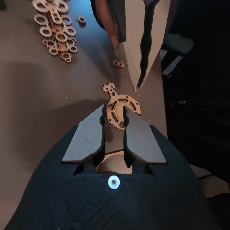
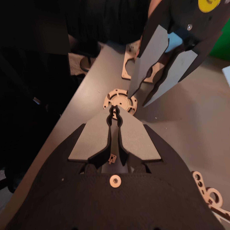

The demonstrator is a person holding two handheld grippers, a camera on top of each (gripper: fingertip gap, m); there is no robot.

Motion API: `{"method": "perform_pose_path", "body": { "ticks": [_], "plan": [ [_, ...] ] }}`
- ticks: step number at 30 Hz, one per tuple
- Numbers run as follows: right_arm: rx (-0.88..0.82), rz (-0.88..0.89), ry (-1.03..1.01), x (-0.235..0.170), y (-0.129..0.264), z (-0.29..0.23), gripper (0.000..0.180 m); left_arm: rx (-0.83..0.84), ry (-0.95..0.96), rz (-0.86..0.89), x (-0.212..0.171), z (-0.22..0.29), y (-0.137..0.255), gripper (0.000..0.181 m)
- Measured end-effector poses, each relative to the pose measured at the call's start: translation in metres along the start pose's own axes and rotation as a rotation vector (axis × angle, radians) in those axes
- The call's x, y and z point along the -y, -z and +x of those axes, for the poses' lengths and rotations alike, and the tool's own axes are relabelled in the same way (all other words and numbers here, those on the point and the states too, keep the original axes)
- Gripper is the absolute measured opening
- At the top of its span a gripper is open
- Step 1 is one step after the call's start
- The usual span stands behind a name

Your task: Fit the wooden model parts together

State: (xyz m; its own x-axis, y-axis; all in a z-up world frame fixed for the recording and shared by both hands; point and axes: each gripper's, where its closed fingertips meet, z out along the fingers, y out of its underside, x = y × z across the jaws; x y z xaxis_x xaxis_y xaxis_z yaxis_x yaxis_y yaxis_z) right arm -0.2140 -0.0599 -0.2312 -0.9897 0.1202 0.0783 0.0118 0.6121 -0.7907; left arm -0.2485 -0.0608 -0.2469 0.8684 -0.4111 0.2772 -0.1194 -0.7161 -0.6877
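Note:
A round wooden part with a notched stem lies flat on the grey table near its edge. My left gripper is open over it, one finger on the round part's centre and the other beside its rim. In the right wrist view the round part lies just past my right gripper, which is shut on a tiny wooden piece. There the left gripper comes down from the upper right. The right gripper hangs just above the part.
A large assembled wooden model stands at the far left; it also shows in the right wrist view. A small notched piece and a ring lie loose. A cut-out wooden sheet lies behind. The table edge drops off close by. The gap from one gripper's tips to the other's is roughly 4 cm.

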Motion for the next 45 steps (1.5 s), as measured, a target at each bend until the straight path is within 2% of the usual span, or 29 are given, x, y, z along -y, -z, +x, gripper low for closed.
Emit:
{"method": "perform_pose_path", "body": {
  "ticks": [4,9,16,21,33,37,41,45],
  "plan": [
    [0.004,-0.050,0.003,-0.011,-0.008,0.001,0.000,0.034,-0.019,-0.111,-0.018,-0.003,-0.009,0.028],
    [0.000,-0.077,-0.029,-0.019,-0.013,0.005,0.000,0.061,-0.035,-0.127,-0.021,-0.009,-0.008,0.019],
    [-0.120,-0.067,-0.100,-0.021,-0.002,0.031,0.000,0.076,-0.047,-0.132,-0.021,-0.011,-0.007,0.015],
    [-0.131,-0.116,-0.136,-0.030,-0.006,0.034,0.000,0.079,-0.047,-0.126,-0.020,-0.011,-0.008,0.015],
    [-0.052,-0.148,-0.137,-0.034,-0.010,0.020,0.000,0.117,-0.064,-0.102,-0.012,-0.017,-0.011,0.019],
    [-0.051,-0.094,-0.137,-0.023,-0.004,0.020,0.000,0.122,-0.074,-0.096,-0.010,-0.017,-0.012,0.020],
    [0.035,-0.007,-0.082,-0.005,-0.004,0.003,0.000,0.118,-0.092,-0.079,-0.008,-0.017,-0.014,0.017],
    [0.065,-0.039,-0.041,-0.011,-0.012,-0.005,0.000,0.137,-0.157,-0.066,-0.004,-0.017,-0.016,0.015]
  ]
}}
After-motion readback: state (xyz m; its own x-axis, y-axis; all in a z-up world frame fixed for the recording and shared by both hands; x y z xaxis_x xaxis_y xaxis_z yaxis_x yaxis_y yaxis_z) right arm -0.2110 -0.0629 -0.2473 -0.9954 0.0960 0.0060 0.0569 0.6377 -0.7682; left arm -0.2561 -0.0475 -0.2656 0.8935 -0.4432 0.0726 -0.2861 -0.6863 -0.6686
